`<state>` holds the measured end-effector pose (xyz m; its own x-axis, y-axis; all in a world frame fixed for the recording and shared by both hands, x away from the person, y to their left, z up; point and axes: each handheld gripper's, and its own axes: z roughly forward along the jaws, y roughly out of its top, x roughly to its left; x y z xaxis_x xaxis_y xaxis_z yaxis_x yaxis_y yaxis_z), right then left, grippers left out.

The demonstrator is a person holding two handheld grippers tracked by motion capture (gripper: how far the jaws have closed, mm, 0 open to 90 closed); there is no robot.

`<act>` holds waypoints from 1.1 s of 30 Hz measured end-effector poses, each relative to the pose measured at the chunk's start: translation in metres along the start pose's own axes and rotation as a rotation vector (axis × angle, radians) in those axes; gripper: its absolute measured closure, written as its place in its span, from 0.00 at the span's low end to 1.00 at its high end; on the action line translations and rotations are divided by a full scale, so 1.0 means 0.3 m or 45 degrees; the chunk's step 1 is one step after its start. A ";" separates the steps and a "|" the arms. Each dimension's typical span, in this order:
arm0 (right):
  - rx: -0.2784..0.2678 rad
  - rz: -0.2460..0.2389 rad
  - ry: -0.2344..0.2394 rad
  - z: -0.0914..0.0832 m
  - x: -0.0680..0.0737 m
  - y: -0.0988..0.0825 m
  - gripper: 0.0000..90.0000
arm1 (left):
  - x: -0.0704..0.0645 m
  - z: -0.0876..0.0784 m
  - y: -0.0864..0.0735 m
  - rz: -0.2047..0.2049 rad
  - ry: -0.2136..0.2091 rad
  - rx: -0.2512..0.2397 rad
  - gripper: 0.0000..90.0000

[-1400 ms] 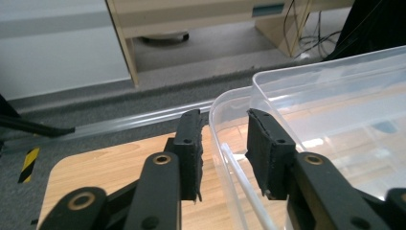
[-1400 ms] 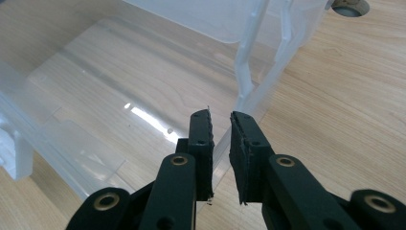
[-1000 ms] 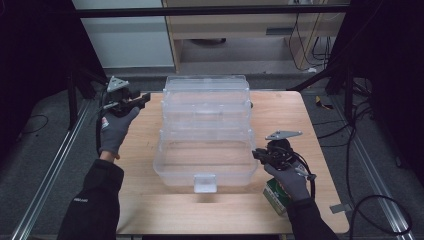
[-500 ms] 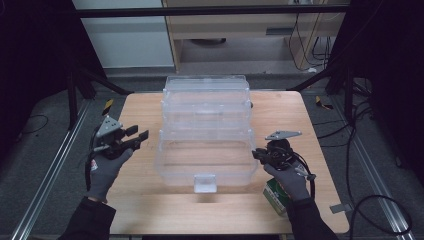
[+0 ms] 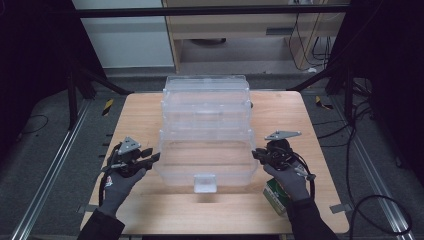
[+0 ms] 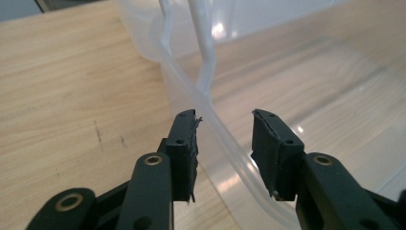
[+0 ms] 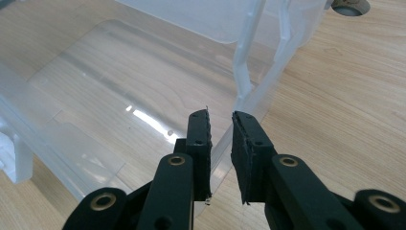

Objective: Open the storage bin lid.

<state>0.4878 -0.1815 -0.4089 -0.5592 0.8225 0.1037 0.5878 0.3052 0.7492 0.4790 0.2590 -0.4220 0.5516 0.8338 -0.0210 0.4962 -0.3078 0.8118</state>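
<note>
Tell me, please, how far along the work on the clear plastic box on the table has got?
Done: the right gripper has its fingers closed on the right rim of the clear box. In hand: the left gripper straddles the left rim, its fingers just closing but not yet pressing. Left: finishing that grip and probably lifting or moving the box. The green packet by the right hand lies untouched.

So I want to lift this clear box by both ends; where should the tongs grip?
Take the box by its thin top rim at each short end, coming in from the sides: one pad inside, one outside. The walls are too broad.
</note>
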 end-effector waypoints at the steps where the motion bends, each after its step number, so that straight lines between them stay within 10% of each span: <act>1: 0.000 0.000 -0.002 0.000 0.001 0.000 0.86 | 0.000 0.003 -0.001 -0.010 -0.010 0.002 0.68; 17: 0.015 -0.008 -0.022 0.000 0.019 0.005 0.86 | 0.007 -0.006 0.003 0.008 0.016 -0.042 0.66; 33: -0.060 -0.005 -0.066 -0.131 -0.004 0.028 0.50 | 0.116 -0.093 -0.036 -0.082 0.135 -0.161 0.48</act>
<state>0.4705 -0.1987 -0.3771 -0.5300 0.8453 0.0676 0.5568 0.2868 0.7796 0.4743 0.3042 -0.4152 0.4441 0.8958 -0.0190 0.4364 -0.1978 0.8777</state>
